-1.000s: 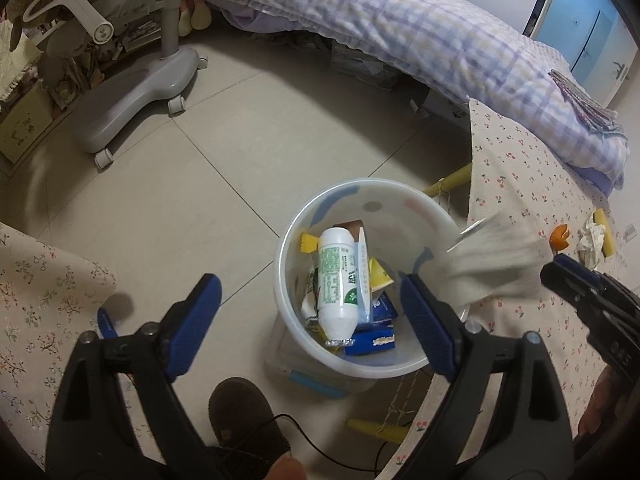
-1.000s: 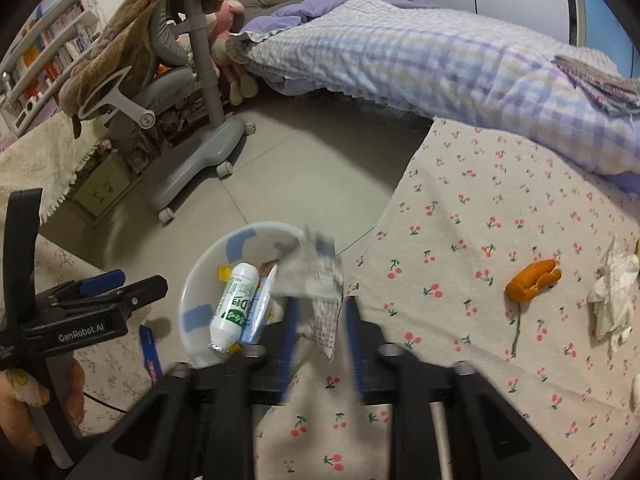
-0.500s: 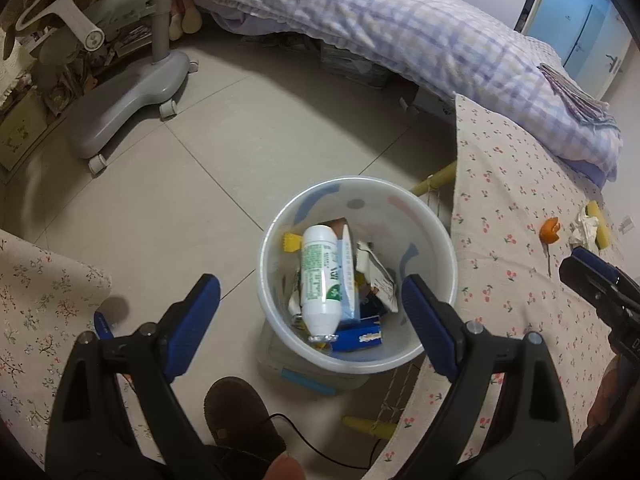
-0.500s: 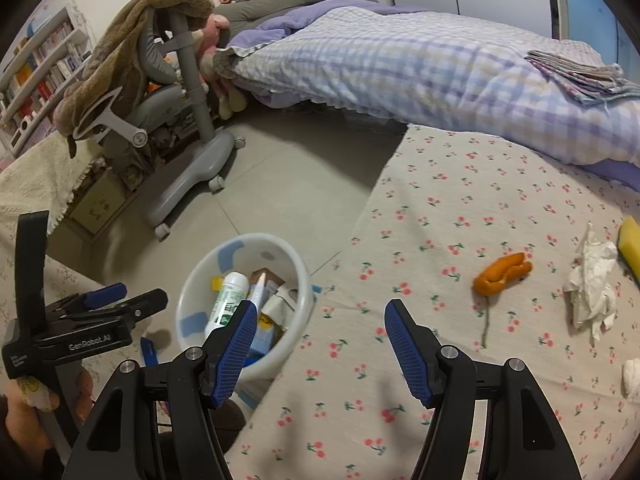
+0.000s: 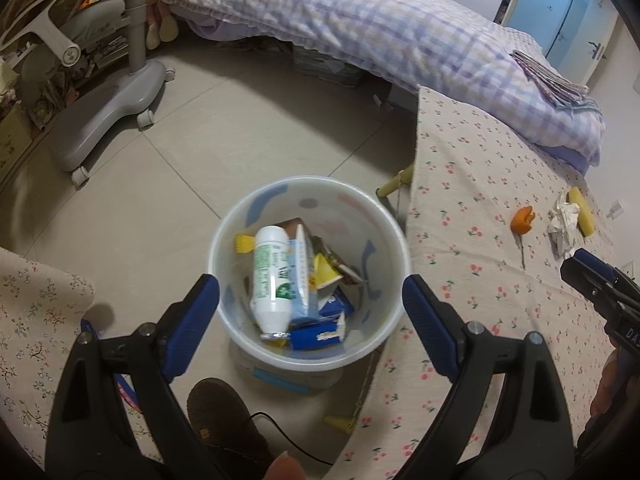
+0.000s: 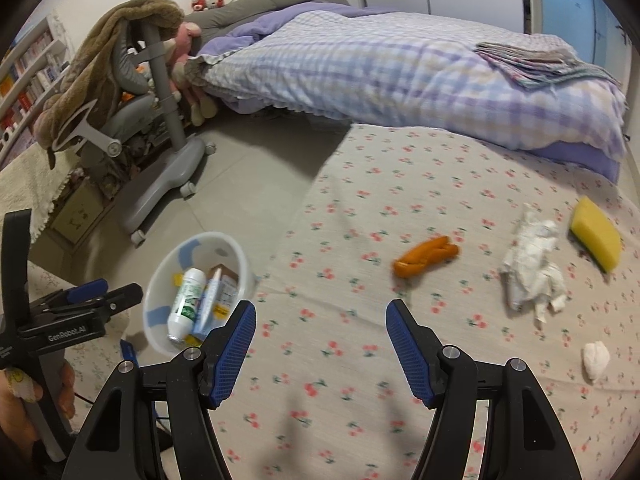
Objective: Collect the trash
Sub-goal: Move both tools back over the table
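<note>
A white trash bin stands on the floor beside the table, holding a white bottle, cartons and wrappers. My left gripper hovers open above the bin with nothing between its fingers. Over the cherry-print tablecloth, my right gripper is open and empty. Ahead of it lie an orange peel, a crumpled white tissue, a yellow sponge and a small white scrap.
A bed with a checked quilt runs along the back. A grey rolling chair base stands on the tiled floor at left. A second floral cloth lies at lower left. A shoe and a cable sit below the bin.
The right gripper let go of a crumpled wrapper over the bin, opened, and swung right over the table. The wrapper now lies in the bin. The left gripper drifted slightly.
</note>
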The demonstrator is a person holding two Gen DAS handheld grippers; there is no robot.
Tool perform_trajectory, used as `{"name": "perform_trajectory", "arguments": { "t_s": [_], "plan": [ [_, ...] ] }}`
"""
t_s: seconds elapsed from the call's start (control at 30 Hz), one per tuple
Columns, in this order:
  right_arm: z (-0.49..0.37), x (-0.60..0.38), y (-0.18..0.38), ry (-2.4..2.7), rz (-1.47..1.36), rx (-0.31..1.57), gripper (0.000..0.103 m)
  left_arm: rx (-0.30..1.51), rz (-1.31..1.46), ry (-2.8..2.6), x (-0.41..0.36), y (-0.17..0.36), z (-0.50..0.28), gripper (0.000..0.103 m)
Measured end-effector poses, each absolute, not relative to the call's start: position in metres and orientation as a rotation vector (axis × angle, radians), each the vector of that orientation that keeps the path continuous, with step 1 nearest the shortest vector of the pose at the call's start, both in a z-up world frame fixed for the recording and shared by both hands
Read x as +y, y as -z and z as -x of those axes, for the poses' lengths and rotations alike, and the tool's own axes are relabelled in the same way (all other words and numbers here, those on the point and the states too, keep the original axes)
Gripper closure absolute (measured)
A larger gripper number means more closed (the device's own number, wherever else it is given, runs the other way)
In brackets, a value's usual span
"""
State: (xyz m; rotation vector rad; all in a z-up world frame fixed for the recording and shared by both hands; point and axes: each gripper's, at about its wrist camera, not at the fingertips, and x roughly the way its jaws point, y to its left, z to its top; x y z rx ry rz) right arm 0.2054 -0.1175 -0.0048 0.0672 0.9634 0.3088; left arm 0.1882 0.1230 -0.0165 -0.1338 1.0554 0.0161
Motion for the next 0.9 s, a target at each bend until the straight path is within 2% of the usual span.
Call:
{"name": "perform_trajectory", "arguments": {
  "t_s": [0.9],
  "plan": [
    [-0.191,-0.290,0.020,0.011,-0.151,1.024,0.031,1.069,0.040,0.161,-0.004,0.024,-0.212,0.010]
  ]
}}
